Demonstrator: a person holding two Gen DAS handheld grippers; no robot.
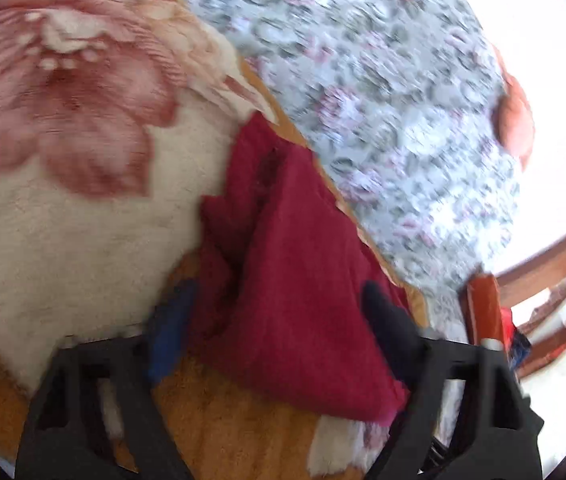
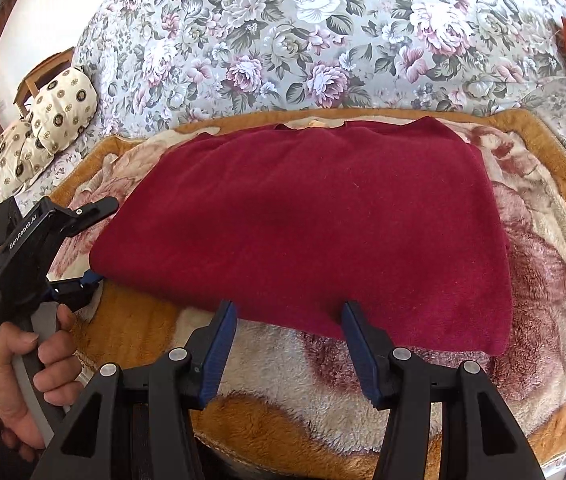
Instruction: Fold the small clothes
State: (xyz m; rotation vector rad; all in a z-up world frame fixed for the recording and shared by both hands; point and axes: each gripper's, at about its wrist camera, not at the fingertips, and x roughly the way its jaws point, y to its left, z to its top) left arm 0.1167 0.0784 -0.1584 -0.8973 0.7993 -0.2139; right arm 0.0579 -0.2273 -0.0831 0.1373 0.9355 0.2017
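A dark red garment lies folded flat on a plush floral blanket. My right gripper is open, its blue-padded fingers at the garment's near edge with nothing between them. My left gripper is open at the garment's left edge, one finger above the cloth edge and one below. In the blurred left wrist view the red garment lies between the spread fingers of the left gripper; I cannot tell if they touch it.
A grey floral bedspread covers the bed behind the blanket. A cream patterned pillow lies at the far left. Wooden furniture stands at the right of the left wrist view.
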